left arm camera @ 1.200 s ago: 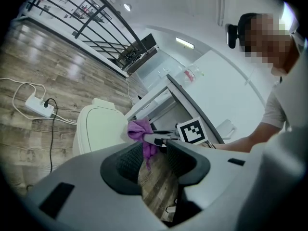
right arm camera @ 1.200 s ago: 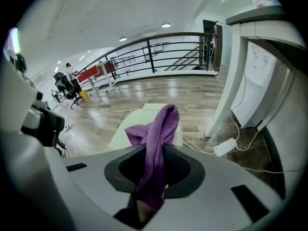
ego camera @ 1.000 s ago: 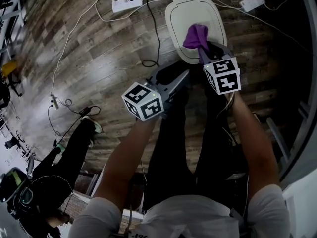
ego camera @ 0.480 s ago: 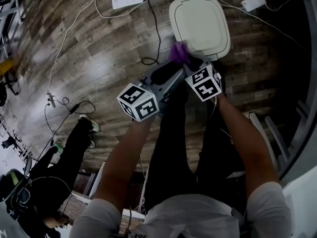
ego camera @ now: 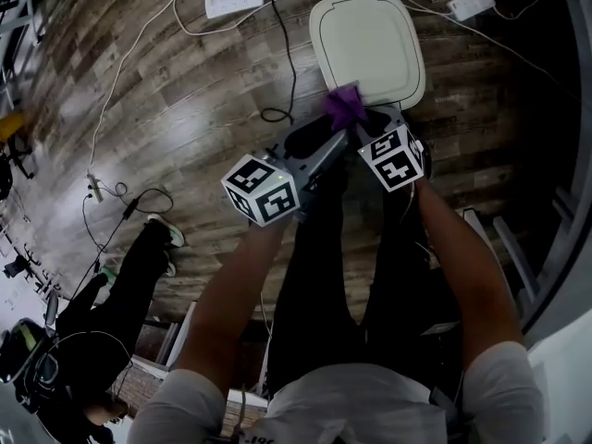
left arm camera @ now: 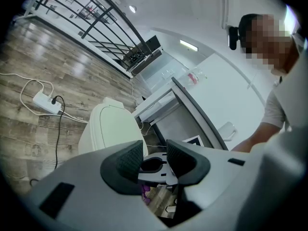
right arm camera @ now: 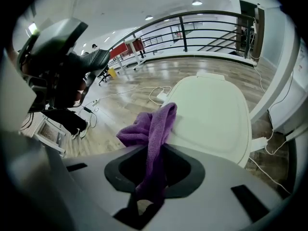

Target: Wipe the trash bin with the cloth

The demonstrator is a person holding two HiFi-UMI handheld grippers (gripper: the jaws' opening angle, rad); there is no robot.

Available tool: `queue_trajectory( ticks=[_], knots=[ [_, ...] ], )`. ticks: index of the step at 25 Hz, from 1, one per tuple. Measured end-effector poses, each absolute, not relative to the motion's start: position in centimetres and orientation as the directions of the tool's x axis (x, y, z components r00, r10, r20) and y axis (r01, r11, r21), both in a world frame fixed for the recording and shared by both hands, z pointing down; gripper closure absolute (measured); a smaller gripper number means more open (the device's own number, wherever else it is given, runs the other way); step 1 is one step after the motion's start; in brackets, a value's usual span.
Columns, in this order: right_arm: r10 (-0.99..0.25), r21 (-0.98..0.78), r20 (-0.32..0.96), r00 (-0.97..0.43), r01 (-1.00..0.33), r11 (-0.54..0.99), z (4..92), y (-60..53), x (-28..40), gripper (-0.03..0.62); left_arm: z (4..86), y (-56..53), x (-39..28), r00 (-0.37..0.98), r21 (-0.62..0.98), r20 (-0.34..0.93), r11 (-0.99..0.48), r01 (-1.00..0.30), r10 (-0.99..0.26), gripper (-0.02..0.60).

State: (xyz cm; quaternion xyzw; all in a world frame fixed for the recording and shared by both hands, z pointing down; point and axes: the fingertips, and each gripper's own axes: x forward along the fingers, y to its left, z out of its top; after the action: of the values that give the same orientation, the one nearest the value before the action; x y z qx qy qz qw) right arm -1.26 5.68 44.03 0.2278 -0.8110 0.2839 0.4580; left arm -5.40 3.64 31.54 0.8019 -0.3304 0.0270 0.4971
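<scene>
The white trash bin (ego camera: 368, 49) stands on the wood floor with its lid closed, and it also shows in the left gripper view (left arm camera: 108, 126). My right gripper (ego camera: 359, 118) is shut on a purple cloth (ego camera: 343, 107) at the lid's near left edge. In the right gripper view the cloth (right arm camera: 154, 126) hangs through the jaws (right arm camera: 153, 165) and drapes against the rim of the bin (right arm camera: 211, 114). My left gripper (ego camera: 324, 141) hovers beside the right one, just short of the bin. Its jaws (left arm camera: 155, 158) stand apart with nothing between them.
A white power strip (ego camera: 236, 3) and a looping black cable (ego camera: 277, 72) lie on the floor left of the bin. A white adapter (ego camera: 472, 3) lies at the bin's right. Another person (ego camera: 120, 294) crouches at the lower left. A dark railing (ego camera: 564, 202) runs along the right.
The right gripper has drawn the cloth from the middle of the lid back to its near left edge, sinking a little. The left gripper has stayed where it was.
</scene>
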Motion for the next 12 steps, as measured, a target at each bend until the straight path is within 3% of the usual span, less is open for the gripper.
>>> queue_trajectory(
  ticks=[12],
  knots=[
    [-0.108,-0.248,0.872,-0.478,-0.619,0.745,44.0,5.3,3.4,0.503,32.1,2.5,-0.7,0.796,0.782,0.379,-0.296,-0.548,-0.472,0.426]
  ],
)
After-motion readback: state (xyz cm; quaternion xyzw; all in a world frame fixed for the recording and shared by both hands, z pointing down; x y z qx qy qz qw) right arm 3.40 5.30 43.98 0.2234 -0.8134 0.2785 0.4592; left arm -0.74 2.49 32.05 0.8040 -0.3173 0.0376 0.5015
